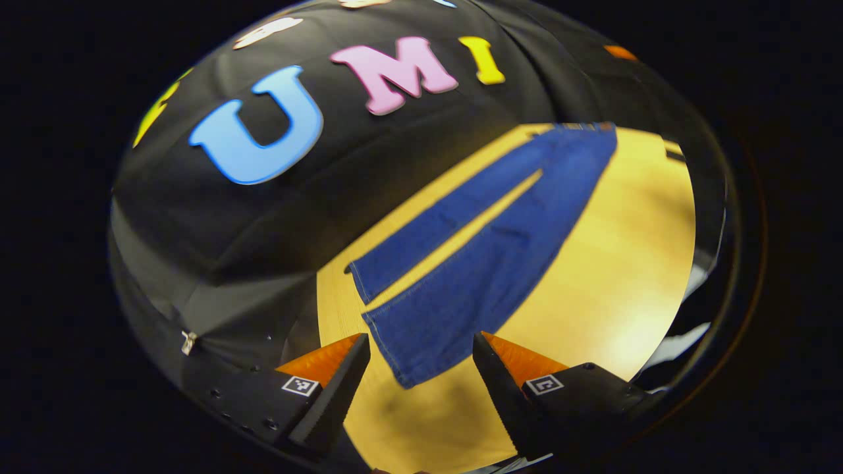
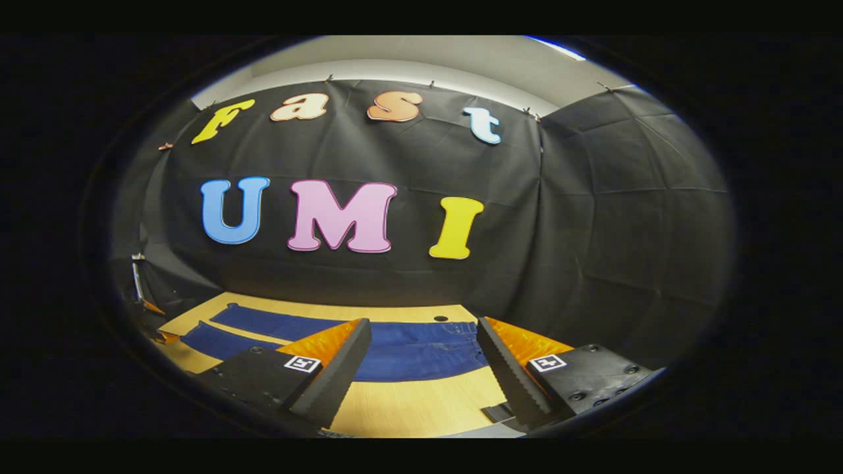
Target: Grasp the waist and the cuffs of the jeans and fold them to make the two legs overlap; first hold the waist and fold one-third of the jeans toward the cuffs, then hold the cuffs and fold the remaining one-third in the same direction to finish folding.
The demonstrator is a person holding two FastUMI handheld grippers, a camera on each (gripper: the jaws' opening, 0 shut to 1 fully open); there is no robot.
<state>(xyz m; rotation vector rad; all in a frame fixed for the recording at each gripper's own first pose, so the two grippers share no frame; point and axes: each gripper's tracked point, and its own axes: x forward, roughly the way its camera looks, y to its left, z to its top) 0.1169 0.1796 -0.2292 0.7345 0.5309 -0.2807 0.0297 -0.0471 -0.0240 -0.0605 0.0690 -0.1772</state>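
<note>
Blue jeans (image 1: 487,257) lie flat and unfolded on a yellow wooden table (image 1: 612,283), the two legs spread apart in a narrow V. In the left gripper view the cuffs (image 1: 402,329) lie nearest and the waist (image 1: 583,128) is at the far end. My left gripper (image 1: 421,368) hovers open just above the nearer cuff, holding nothing. In the right gripper view the jeans (image 2: 402,352) run across the table with the waist (image 2: 461,332) toward the right. My right gripper (image 2: 425,368) stands open above the waist end, nothing between its fingers.
The black cloth wall (image 2: 527,230) closes the booth behind and beside the table. In the right gripper view a bare strip of table (image 2: 421,405) lies in front of the jeans, and the other gripper (image 2: 148,316) shows small at the far left edge.
</note>
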